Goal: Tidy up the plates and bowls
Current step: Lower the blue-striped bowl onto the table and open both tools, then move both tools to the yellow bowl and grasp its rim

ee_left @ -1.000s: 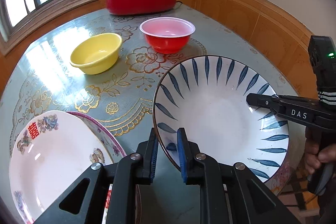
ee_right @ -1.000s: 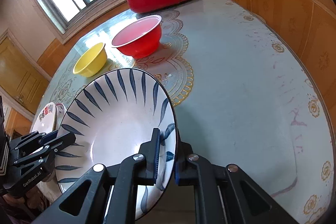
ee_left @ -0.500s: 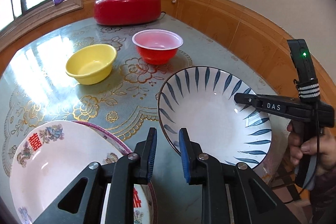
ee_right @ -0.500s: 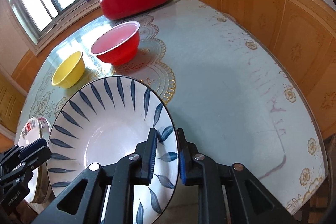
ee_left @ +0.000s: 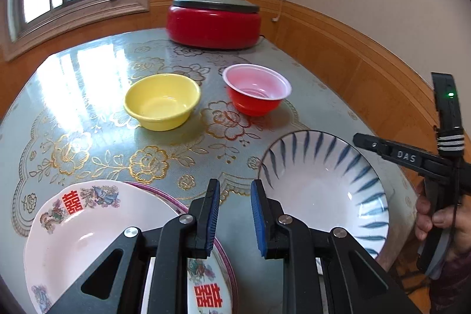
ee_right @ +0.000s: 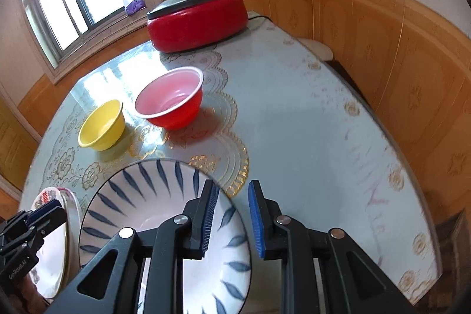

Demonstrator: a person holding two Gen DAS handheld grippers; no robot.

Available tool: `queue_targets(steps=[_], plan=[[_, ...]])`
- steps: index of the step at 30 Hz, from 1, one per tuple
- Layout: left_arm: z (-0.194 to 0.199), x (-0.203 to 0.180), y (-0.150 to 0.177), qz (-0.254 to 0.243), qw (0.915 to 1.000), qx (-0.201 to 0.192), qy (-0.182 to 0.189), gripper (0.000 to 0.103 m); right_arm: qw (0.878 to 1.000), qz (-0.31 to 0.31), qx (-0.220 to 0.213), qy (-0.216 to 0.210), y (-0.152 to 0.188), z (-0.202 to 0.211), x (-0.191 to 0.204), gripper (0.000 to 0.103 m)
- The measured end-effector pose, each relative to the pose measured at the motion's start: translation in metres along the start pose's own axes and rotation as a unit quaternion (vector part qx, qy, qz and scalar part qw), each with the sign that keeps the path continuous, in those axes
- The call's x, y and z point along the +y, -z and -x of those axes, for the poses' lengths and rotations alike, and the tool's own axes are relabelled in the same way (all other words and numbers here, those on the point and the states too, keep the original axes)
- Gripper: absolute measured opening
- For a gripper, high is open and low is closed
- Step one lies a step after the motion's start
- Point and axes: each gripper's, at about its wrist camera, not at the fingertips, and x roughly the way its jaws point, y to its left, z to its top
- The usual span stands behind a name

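Jaws of left gripper (ee_left: 234,221) spread; right gripper (ee_right: 230,218) opening, empty, hiding blue-leaf plate (ee_right: 141,196) rim.

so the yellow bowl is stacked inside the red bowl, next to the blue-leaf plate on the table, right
Not quite. The yellow bowl is not inside the red bowl; it stands beside it, apart, each on the table on its own. The left wrist view shows the gap between them. The blue-leaf plate does lie on the table nearby.

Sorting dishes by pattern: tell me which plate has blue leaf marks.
The deep plate on the right; the stacked plates on the left carry red characters and flowers.
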Motion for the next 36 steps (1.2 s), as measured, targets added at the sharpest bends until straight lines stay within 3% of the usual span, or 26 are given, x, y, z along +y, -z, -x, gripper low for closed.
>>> queue_targets(steps=[4, 8, 11, 14, 22, 36], plan=[[-0.004, 0.003, -0.006, 0.024, 0.9994, 0.0, -0.024, 0.022, 0.999, 0.028, 0.0, -0.044, -0.017, -0.003, 0.015, 0.022], [-0.004, 0.012, -0.018, 0.052, 0.9975, -0.008, -0.046, 0.037, 0.99, 0.043, 0.029, -0.133, -0.034, -0.019, 0.043, 0.022], [-0.004, 0.021, -0.031, 0.07, 0.9949, -0.016, -0.07, 0.038, 0.98, 0.051, 0.05, -0.185, -0.047, -0.034, 0.069, 0.022], [-0.005, 0.032, -0.041, 0.081, 0.9919, -0.021, -0.096, 0.037, 0.974, 0.055, 0.072, -0.209, -0.06, -0.052, 0.095, 0.022], [-0.022, 0.062, -0.061, 0.113, 0.9847, -0.014, -0.132, 0.037, 0.971, 0.031, 0.107, -0.214, -0.083, -0.102, 0.137, 0.022], [-0.056, 0.099, -0.077, 0.156, 0.9801, 0.016, -0.122, 0.037, 0.976, 0.026, 0.123, -0.18, -0.097, -0.14, 0.153, 0.023]])
